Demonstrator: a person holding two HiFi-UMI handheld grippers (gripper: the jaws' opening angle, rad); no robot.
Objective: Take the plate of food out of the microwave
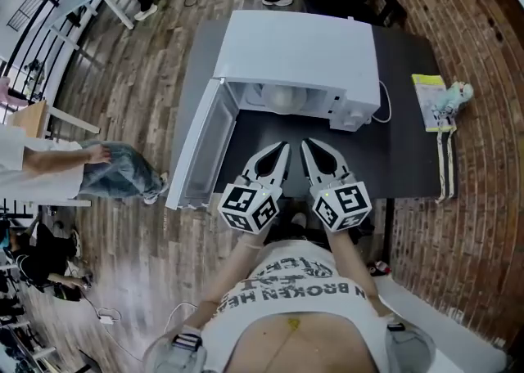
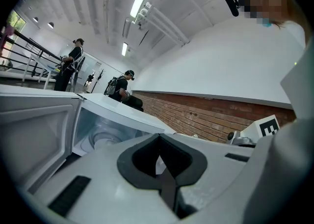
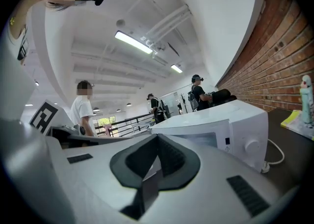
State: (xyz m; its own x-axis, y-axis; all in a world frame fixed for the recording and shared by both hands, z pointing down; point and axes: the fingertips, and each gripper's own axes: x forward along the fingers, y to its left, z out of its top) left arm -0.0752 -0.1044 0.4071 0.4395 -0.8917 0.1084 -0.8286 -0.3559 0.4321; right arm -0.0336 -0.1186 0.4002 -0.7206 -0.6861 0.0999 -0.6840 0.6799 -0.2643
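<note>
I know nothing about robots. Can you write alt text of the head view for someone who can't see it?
Seen from above, a person holds the left gripper and right gripper side by side, fingers closed, pointing at a white microwave on a dark table. Its door hangs open to the left.

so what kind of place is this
Probably an open lab or studio loft, not a home kitchen: the microwave sits on a bare black table by a brick wall, with a railing edging the wood floor.
</note>
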